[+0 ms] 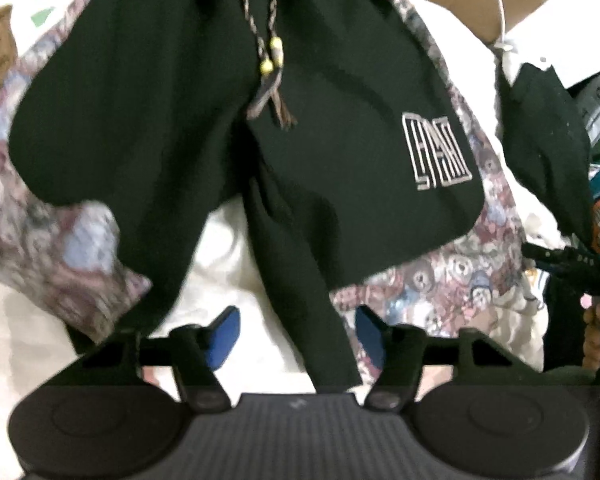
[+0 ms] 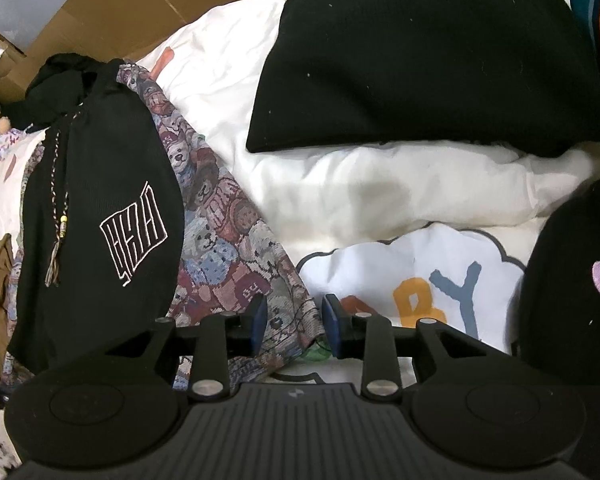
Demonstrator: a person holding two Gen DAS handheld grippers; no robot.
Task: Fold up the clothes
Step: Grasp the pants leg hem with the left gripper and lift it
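Black shorts (image 1: 228,112), legs toward left wrist camera

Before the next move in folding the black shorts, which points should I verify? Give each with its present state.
1. Left gripper open: ok, a clear gap shows between the blue pads.
2. Leg hem of the black shorts between the left pads: ok, but not pressed.
3. Right gripper free of cloth: ok, jaws apart over the teddy-bear fabric, not pinching it.
4. Drawstring clear of the fold: not ok, it lies on the front.
5. Shorts lying flat: not ok, the legs are creased.
6. Waistband: cannot tell, cut off by the frame.
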